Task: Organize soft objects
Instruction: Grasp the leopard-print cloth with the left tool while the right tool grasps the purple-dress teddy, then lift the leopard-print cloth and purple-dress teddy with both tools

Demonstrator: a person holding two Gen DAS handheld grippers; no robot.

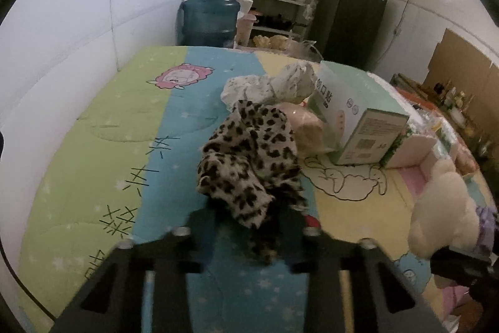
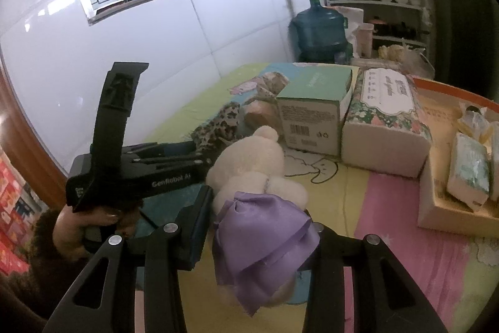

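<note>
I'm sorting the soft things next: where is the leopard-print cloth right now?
In the left wrist view the leopard-print cloth sits mid-frame on the cartoon quilt, its near end between the left gripper fingers, just left of the green box.

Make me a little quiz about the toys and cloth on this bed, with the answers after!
1. True or false: the right gripper holds the white plush toy by its purple skirt.
2. What does the left gripper pinch?
A. leopard-print cloth
B. green box
C. water jug
3. Fill in: beside the green box stands a ___ tissue box.

Key:
1. true
2. A
3. floral
</note>
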